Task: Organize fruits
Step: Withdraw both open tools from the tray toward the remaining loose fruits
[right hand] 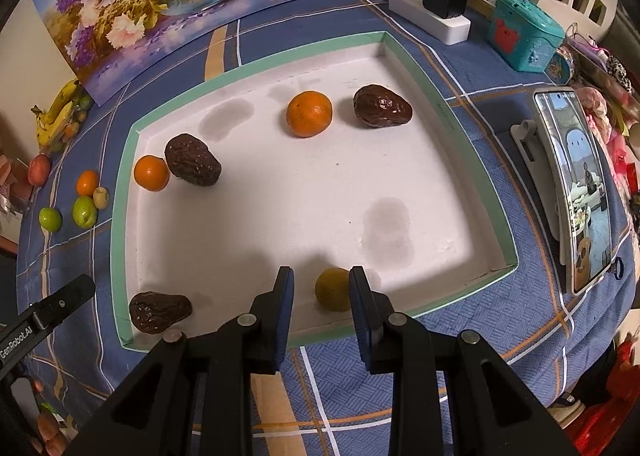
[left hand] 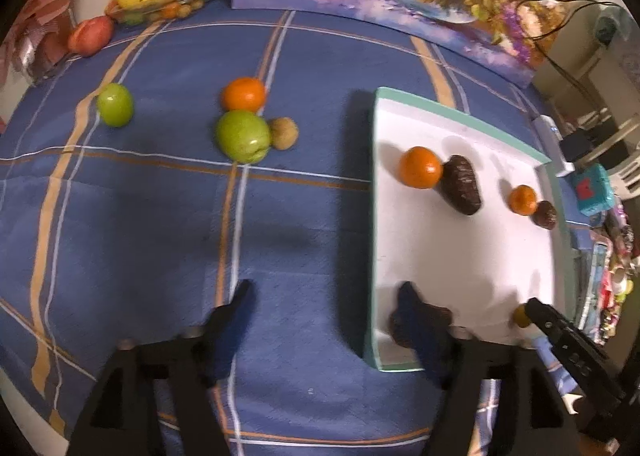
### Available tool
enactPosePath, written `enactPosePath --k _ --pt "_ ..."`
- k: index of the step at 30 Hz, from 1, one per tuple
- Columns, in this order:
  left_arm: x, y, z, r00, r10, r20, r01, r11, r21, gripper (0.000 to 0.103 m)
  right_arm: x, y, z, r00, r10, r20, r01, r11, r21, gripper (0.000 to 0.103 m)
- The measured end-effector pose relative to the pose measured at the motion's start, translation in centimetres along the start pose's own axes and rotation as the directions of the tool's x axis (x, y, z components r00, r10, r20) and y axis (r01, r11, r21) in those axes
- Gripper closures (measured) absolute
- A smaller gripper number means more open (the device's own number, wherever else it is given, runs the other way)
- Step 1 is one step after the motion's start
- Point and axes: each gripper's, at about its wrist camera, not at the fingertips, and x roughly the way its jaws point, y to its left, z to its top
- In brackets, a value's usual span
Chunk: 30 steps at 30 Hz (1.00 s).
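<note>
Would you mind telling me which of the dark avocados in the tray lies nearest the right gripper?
The avocado in the tray's near-left corner, just left of the right gripper. The other two lie farther back, each beside an orange.

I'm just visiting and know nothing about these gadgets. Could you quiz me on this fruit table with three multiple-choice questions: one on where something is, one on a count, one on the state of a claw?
1. Where does the yellowish fruit lie?
A. In the white tray, between the right claw's fingers
B. On the blue cloth beside the bananas
C. On the phone

2. How many green apples are on the tablecloth?
A. None
B. Two
C. Five

3. How is the left claw?
A. Shut on an orange
B. Open and empty
C. Shut on an apple

Answers: 1 A, the right wrist view shows it inside the tray's near edge, with a finger on each side. 2 B, a small apple and a larger apple show. 3 B, its fingers stand wide apart with nothing between.
</note>
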Motion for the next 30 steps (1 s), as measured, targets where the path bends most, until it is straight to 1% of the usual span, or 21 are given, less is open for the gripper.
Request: enactPosePath --k 1,2,3,4,5,7,8,10,11,17,23,27,30 --pt "0.0 0.2 0.0 1.0 0.018 0.003 -0.018 1.0 -0.006 0.017 0.0 0.0 0.0 1.0 0.0 0.002 0.001 1.0 -0.004 0.07" --pt "0.1 0.4 0.0 0.999 0.033 0.004 -0.033 0.999 -0.013 0.016 -0.1 0.1 0.0 1.0 -0.001 0.006 0.001 1.0 -0.01 0.059" --pt "0.1 0.7 0.1 0.999 0.05 0.006 -0.05 0.998 -0.025 0.012 -0.1 0.1 0.0 1.0 -0.004 0.01 0.004 1.0 -0.014 0.048" --pt "0.1 0.9 0.1 0.998 0.058 0.007 -0.058 0.998 -0.031 0.004 -0.2 0.2 0.0 1.0 -0.008 0.017 0.009 1.0 -0.021 0.044" --pt "0.1 1.2 0.2 0.997 0.073 0.012 -0.072 0.997 -0.039 0.0 -0.2 0.4 0.0 1.0 -0.011 0.021 0.012 1.0 -0.027 0.041" --pt "0.1 1.8 0.2 0.995 0.1 0.023 -0.098 0.994 -0.051 0.0 -0.3 0.5 0.0 0.999 -0.018 0.027 0.019 0.999 -0.038 0.037" --pt "0.1 2.0 0.3 0.994 0.105 0.026 -0.104 0.993 -0.056 0.0 -0.3 0.5 0.0 0.999 -0.023 0.031 0.024 0.999 -0.042 0.032" --pt "0.0 2.5 0.3 0.993 0.113 0.032 -0.111 0.991 -0.072 0.0 -0.2 0.6 0.0 0.999 -0.027 0.036 0.029 0.998 -0.048 0.026" --pt "0.0 2.5 0.3 0.993 0.116 0.036 -0.113 0.991 -0.077 0.0 -0.2 0.6 0.1 0.999 -0.026 0.038 0.028 0.998 -0.05 0.022" --pt "-0.5 3.2 0.5 0.992 0.115 0.049 -0.111 0.99 -0.089 0.0 -0.6 1.1 0.1 0.997 -0.02 0.08 0.027 0.996 -0.08 0.02" --pt "-1.1 2.7 1.0 0.992 0.106 0.075 -0.1 0.992 -0.073 0.0 -1.1 2.0 0.2 0.991 -0.022 0.135 0.039 0.992 -0.124 0.02" --pt "-1.9 2.1 2.0 0.984 0.137 0.117 -0.13 0.99 -0.06 0.0 -1.1 2.7 0.4 0.987 -0.037 0.157 0.061 0.986 -0.154 0.02" --pt "-2.1 2.1 2.7 0.979 0.16 0.128 -0.153 0.986 -0.063 0.0 -1.0 3.0 0.7 0.987 -0.019 0.161 0.043 0.987 -0.152 0.02"
